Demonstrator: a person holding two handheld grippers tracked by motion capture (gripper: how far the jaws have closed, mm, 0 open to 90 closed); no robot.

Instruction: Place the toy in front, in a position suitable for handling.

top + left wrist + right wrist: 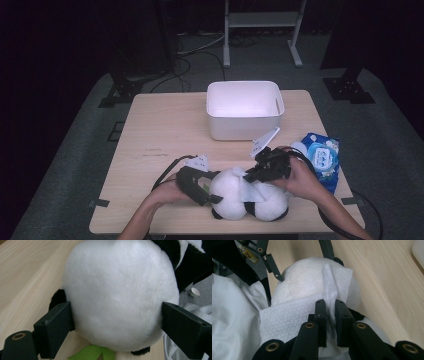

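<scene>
The left claw (212,192) has its jaws spread wide and clamped on either side of the round white head of a toy panda (247,197), which lies on the near edge of the bench (160,125). In the left gripper view the white head (117,295) fills the space between the two black jaws, each pressing into the fur at its flank, with a black ear showing beside the left jaw and a green leaf (93,353) under the head, just ahead of the claw.

The right claw (250,174) sits on top of the panda, across from the left claw, with its jaws nearly together and pinching a white wipe (294,315). In the right gripper view the wipe drapes over the white fur directly ahead of the jaws, one fold rising between them.

Beyond the right claw stands a white tub (245,107), and to its outer side lies a blue pack of wipes (322,157), touching neither claw.
</scene>
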